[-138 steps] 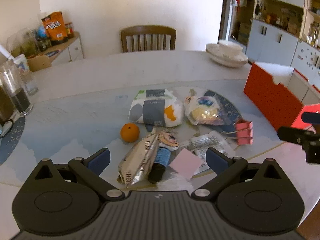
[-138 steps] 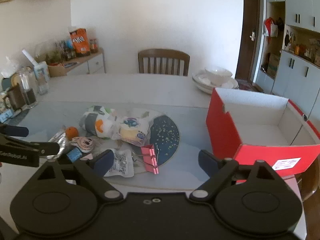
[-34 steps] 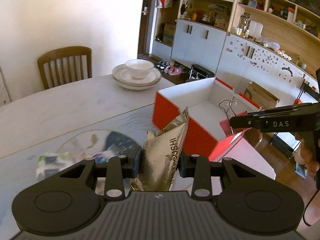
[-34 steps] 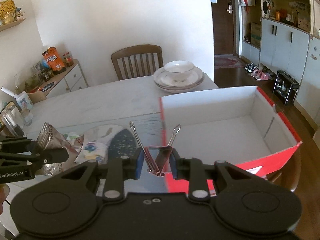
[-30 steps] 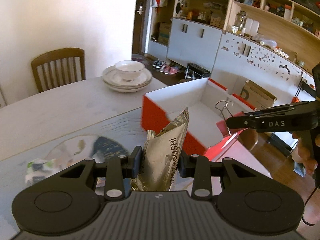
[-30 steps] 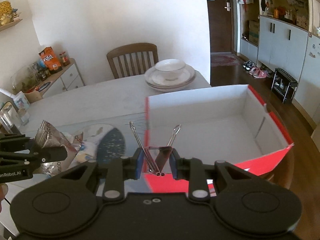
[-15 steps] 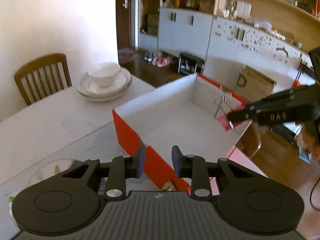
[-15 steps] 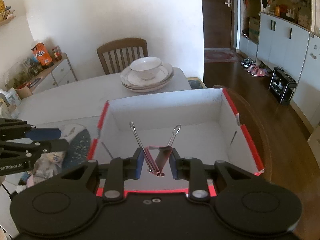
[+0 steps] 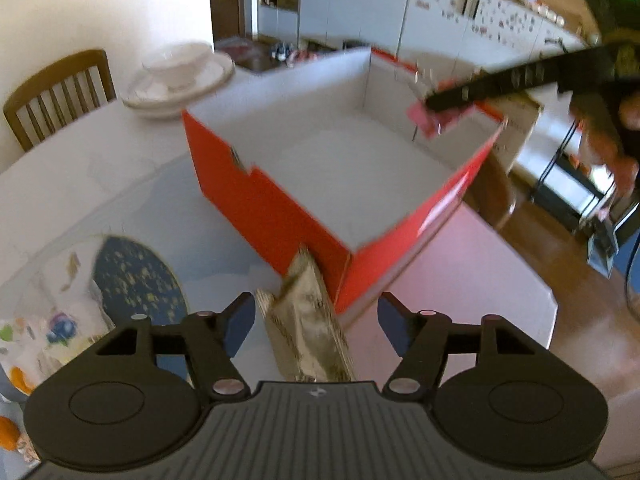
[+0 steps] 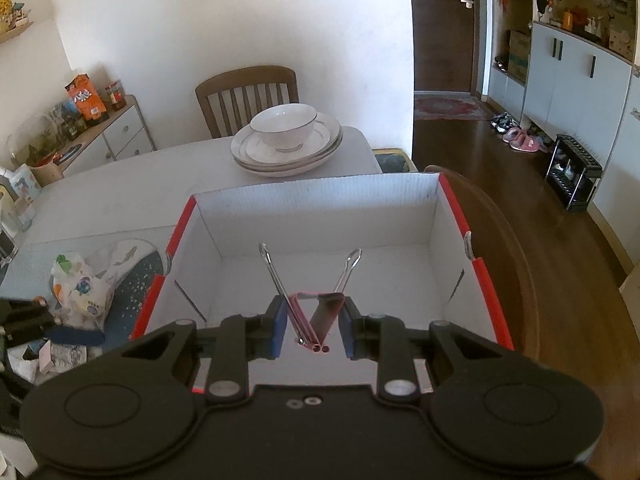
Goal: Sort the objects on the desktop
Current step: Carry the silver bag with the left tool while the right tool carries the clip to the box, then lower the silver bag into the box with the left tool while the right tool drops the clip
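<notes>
Open-topped red cardboard box (image 10: 452, 216) was wide open inside; only the stacked white plates (image 10: 286, 148) crowded the table's (image 10: 120, 196) far edge.

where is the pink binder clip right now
The pink binder clip is clamped in the right claw, held above the open red box. In the left wrist view it shows over the box's far right corner.

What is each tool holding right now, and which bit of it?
The right tool pinches the pink clip by its body. The left tool is open, and the silver packet lies loose between its fingers.
</notes>
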The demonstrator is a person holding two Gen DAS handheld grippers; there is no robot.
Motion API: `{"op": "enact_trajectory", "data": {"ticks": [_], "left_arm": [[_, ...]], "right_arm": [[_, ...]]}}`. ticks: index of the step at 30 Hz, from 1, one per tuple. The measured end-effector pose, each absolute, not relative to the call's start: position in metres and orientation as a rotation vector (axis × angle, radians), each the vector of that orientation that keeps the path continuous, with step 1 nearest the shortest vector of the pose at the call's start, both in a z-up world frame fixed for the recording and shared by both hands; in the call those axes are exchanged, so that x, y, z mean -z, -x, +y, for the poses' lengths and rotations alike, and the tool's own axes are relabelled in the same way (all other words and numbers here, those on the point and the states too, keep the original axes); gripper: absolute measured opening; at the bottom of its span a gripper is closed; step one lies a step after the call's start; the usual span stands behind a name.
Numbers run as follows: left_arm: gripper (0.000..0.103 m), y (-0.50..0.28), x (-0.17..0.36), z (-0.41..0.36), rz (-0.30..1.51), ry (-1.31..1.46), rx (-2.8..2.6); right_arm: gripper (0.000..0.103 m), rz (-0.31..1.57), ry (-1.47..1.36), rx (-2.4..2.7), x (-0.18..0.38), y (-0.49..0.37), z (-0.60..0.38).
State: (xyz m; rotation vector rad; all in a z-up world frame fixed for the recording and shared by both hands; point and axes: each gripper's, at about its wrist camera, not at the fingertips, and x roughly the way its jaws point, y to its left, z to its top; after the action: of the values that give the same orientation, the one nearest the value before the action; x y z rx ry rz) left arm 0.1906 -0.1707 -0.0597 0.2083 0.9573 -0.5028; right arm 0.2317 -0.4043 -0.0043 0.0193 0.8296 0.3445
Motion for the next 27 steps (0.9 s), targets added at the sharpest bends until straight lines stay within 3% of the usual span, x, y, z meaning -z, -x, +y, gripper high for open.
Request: {"op": "enact_trajectory", "data": {"ticks": [12, 14, 16, 27], "left_arm": [[0.066, -0.190, 0.106, -0.179, 1.040, -0.279, 0.432], [0.061, -0.189, 0.106, -0.179, 1.037, -0.276, 0.425], [0.044, -0.189, 0.105, -0.178, 1.034, -0.275, 0.421], [0.031, -0.185, 0.086, -0.160, 1.015, -0.187, 0.391]], "right_arm": [[0.027, 0.836, -0.002, -0.359, 0.009, -0.242, -0.407], [0.027, 0.838, 0.001, -0.360, 0.010, -0.243, -0.407], [0.027, 0.841, 0.003, -0.362, 0.011, -0.244, -0.407], [0.027, 0.879, 0.003, -0.349, 0.024, -0.256, -0.413]]}}
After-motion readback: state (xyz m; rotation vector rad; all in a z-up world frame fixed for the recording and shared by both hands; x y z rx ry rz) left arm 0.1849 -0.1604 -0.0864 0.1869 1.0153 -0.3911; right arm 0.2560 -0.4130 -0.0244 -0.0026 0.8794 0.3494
